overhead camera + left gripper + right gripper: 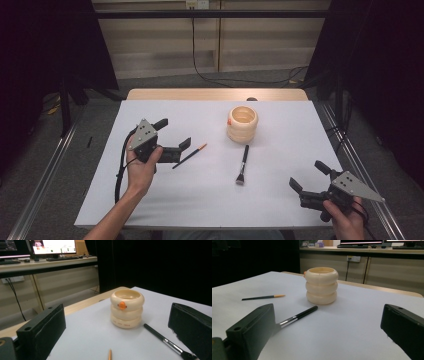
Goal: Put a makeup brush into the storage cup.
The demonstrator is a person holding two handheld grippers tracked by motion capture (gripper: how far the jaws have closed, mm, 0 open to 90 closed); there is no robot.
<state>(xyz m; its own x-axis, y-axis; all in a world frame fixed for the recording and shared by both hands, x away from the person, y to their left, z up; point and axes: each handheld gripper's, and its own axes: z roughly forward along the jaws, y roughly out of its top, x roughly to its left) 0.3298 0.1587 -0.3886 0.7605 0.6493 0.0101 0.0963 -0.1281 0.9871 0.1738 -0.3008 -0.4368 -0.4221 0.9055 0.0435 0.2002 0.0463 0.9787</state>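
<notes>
White table (165, 200): cup (242, 123) far centre, brush (243, 165) before it, pencil (190, 155) just beside my left gripper (172, 135). Right gripper (306, 176) near-right. Both jaws wide, empty. Risk: thin pencil rolling away under a skewed pinch.

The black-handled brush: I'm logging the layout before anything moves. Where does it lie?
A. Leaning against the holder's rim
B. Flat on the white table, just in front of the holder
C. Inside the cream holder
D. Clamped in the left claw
B: the high view shows the black-handled brush lying flat on the white table on the person's side of the cream holder, with neither claw touching it.
</notes>
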